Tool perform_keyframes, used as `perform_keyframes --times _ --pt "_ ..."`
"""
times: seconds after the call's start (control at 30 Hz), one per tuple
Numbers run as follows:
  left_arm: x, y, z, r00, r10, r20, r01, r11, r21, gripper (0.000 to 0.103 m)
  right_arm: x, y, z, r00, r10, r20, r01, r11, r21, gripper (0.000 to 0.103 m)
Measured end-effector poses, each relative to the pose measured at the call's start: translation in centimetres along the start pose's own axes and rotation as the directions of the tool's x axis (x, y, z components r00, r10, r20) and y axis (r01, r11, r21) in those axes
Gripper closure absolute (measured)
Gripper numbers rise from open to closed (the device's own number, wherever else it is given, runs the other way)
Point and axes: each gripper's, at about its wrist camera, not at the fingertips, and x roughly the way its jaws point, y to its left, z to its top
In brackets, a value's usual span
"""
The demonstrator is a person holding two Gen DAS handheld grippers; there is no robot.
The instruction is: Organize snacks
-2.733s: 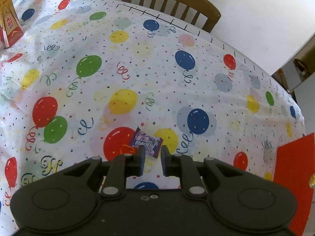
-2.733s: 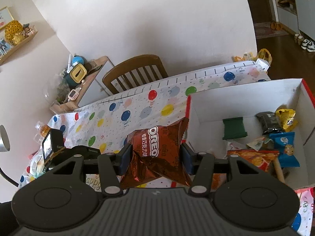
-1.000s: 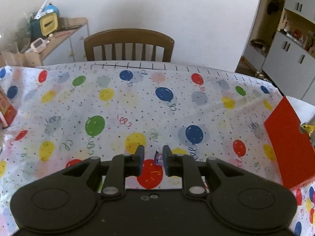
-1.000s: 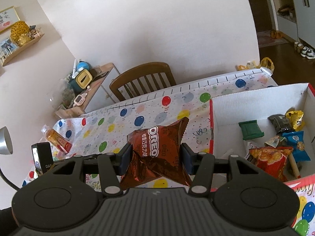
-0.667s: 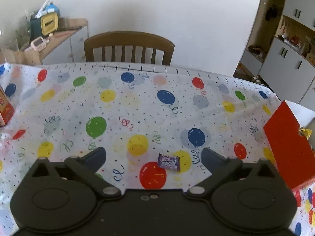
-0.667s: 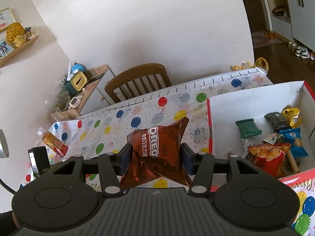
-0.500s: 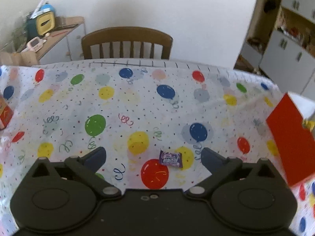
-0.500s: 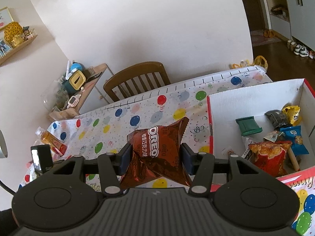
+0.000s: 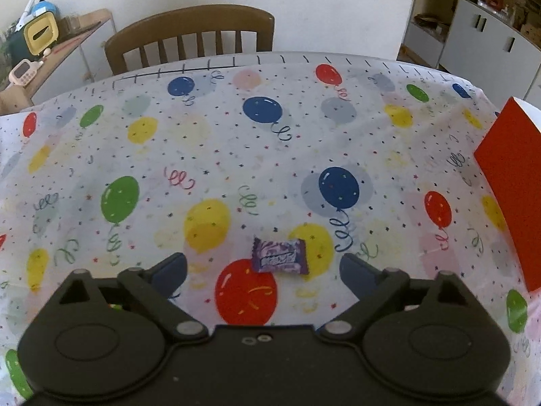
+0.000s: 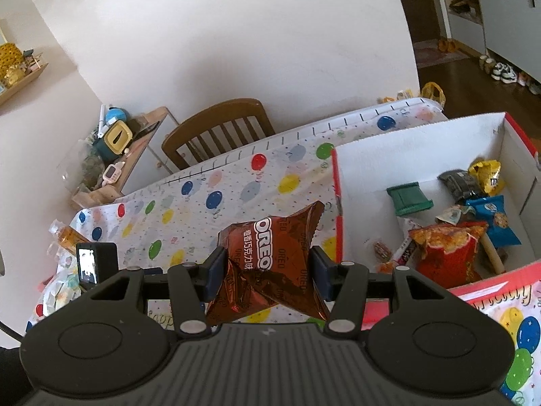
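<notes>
A small purple candy (image 9: 279,256) lies on the balloon tablecloth (image 9: 236,142) in the left wrist view. My left gripper (image 9: 263,270) is open wide, just short of the candy, which lies between and slightly ahead of the fingertips. My right gripper (image 10: 268,267) is shut on a brown Oreo bag (image 10: 270,253) and holds it in the air above the table, left of the red box (image 10: 338,203). The box has white inside walls and holds several snacks, among them a red chip bag (image 10: 446,253) and a green pack (image 10: 407,199).
A wooden chair (image 9: 189,39) stands at the table's far side. The red box wall (image 9: 510,182) rises at the right of the left wrist view. An orange drink bottle (image 10: 69,237) lies at the table's left end. A side cabinet (image 10: 135,149) holds clutter.
My left gripper opened about a second ago and has since come lower and closer to the purple candy. My right gripper still holds the Oreo bag, shifted slightly.
</notes>
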Motion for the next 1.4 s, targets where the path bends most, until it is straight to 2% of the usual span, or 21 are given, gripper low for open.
perform_keyframes --times 0.1,0.33,0.43,0.57,0.6,0.77,1.07,1.4 --pt "0.7 -0.7 0.1 1.0 0.02 -0.011 -0.02 1.0 0.021 0.018 -0.1 -0.6 -0.1 1.0 -0.006 -0.002 0.006 1.0 0.012 0.051" --pt "1.5 -0.7 0.1 1.0 0.003 -0.027 -0.003 1.0 -0.023 0.04 -0.3 -1.5 0.0 1.0 -0.011 0.002 0.011 1.0 0.024 0.051" --pt "1.5 -0.7 0.3 1.0 -0.001 -0.022 0.0 0.999 -0.032 0.051 -0.3 -1.8 -0.1 1.0 -0.011 0.002 0.011 1.0 0.028 0.051" --pt "1.3 -0.6 0.3 1.0 0.006 -0.019 -0.007 0.999 -0.054 0.071 -0.4 -2.0 0.0 1.0 -0.011 0.004 0.011 1.0 0.027 0.051" --pt "1.2 -0.5 0.3 1.0 0.004 -0.018 -0.005 0.998 -0.059 0.073 -0.4 -2.0 -0.1 1.0 -0.012 0.005 0.011 1.0 0.027 0.051" --pt "0.8 -0.7 -0.1 1.0 0.019 -0.007 -0.019 0.998 -0.066 0.078 -0.6 -2.4 0.2 1.0 -0.008 0.006 0.008 1.0 0.026 0.051" --pt "-2.1 -1.8 0.3 0.999 0.029 0.029 -0.026 0.996 -0.082 0.078 -1.7 -3.7 1.0 1.0 -0.005 0.022 0.005 1.0 0.009 0.051" --pt "-7.5 -6.8 2.3 0.995 0.01 0.104 -0.002 0.997 -0.075 0.078 -3.5 -7.4 2.6 0.999 -0.027 0.047 0.028 0.999 -0.024 0.051"
